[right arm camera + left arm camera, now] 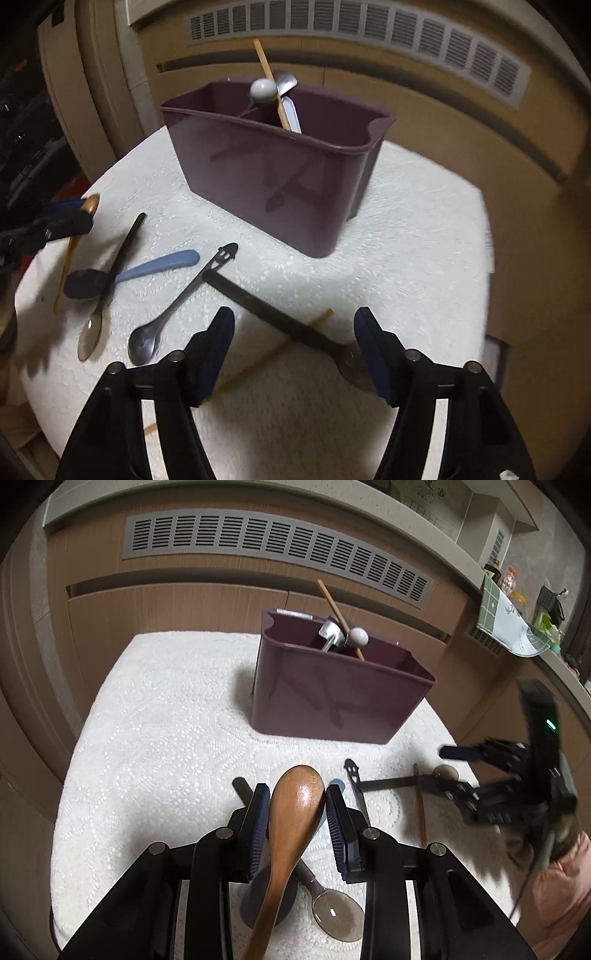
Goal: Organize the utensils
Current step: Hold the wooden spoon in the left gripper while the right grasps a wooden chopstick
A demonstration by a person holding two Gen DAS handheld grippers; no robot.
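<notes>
Left tongs point(297, 805) angled downward, clamping wooden spoon point(291, 827).

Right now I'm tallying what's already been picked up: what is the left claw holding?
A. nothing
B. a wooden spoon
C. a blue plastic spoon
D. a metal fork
B: in the left wrist view the left claw is closed on the brown wooden spoon, its bowl sticking out past the pads, while the blue spoon lies on the white cloth.
</notes>
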